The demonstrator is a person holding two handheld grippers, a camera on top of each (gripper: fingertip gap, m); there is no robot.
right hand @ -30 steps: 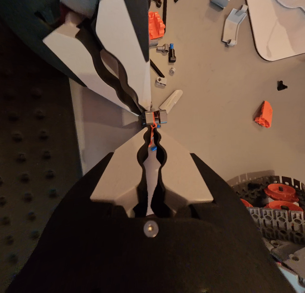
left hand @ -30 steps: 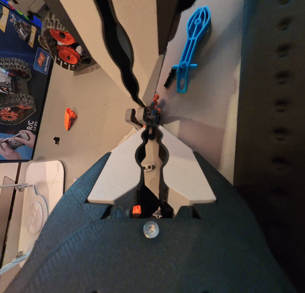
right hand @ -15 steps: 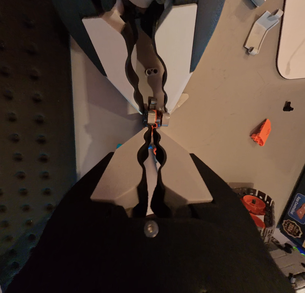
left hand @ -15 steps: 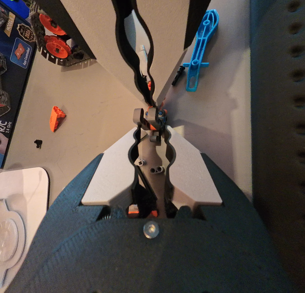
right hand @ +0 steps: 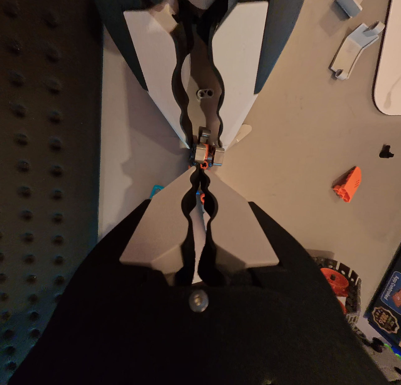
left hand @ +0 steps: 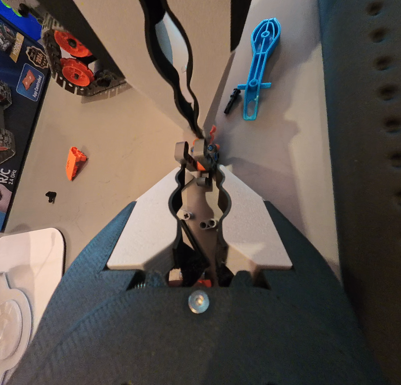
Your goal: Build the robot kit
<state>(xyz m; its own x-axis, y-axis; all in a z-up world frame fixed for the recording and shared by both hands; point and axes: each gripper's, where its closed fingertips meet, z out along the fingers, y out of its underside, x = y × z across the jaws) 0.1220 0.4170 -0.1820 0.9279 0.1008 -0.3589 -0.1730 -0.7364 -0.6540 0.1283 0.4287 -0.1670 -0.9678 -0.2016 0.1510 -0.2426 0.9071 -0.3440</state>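
Note:
A small assembly [left hand: 198, 153] of grey, orange and blue toy parts hangs above the table between two grippers that meet tip to tip. My left gripper [left hand: 200, 168] has its jaws a little apart, and its tips press on the sides of the assembly. My right gripper [right hand: 199, 168] is shut on the orange axle end of the same assembly [right hand: 200, 154]. In the right wrist view the left gripper [right hand: 206, 144] comes in from the top. In the left wrist view the right gripper [left hand: 199, 133] comes in from the top, with an orange axle sticking out beside it.
On the table lie a blue lever tool [left hand: 258, 71], a black pin [left hand: 231, 101], an orange wedge [right hand: 347, 185], a grey two-hole connector [right hand: 204, 93] and pale curved panels [right hand: 355, 47]. A tracked wheel unit [left hand: 69, 64], a box [left hand: 13, 92], a white tray [left hand: 28, 255] and a dark studded mat [right hand: 43, 136] border the area. My two grippers' fingertips are within a few centimetres of each other.
The left gripper's jaws have widened around the assembly. The two grippers have swung from an angle to face each other head-on. The right gripper has stayed shut on the orange part.

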